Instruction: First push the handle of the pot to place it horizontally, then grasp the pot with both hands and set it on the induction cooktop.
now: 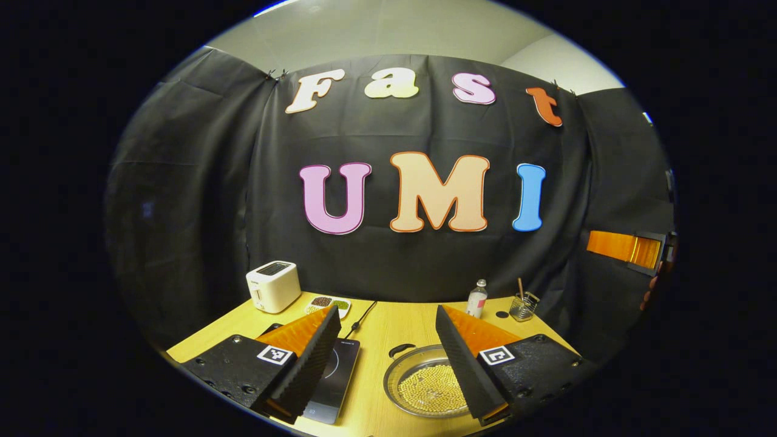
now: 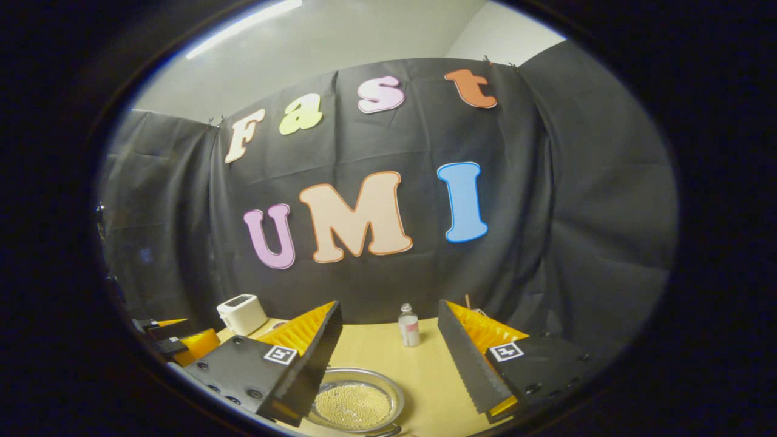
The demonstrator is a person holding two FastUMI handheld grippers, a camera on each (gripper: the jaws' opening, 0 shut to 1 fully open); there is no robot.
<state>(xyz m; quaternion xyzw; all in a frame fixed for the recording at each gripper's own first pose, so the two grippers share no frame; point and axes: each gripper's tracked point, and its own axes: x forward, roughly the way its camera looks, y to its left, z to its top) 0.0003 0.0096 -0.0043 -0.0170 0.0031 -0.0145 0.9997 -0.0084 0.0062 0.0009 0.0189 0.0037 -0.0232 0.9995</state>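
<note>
In the left gripper view, a white toaster [image 1: 273, 285] is standing at the far left of the worktop [image 1: 394, 325], and the induction cooktop [image 1: 334, 379] is lying just left of the pot [image 1: 428, 382], which is holding pale beads. A bottle [image 1: 477, 298] is standing farther right. The left hand-held gripper [image 1: 388, 315] is hovering wide open, holding nothing. In the right gripper view, the right hand-held gripper [image 2: 388, 312] is likewise gaping empty above the pot.
</note>
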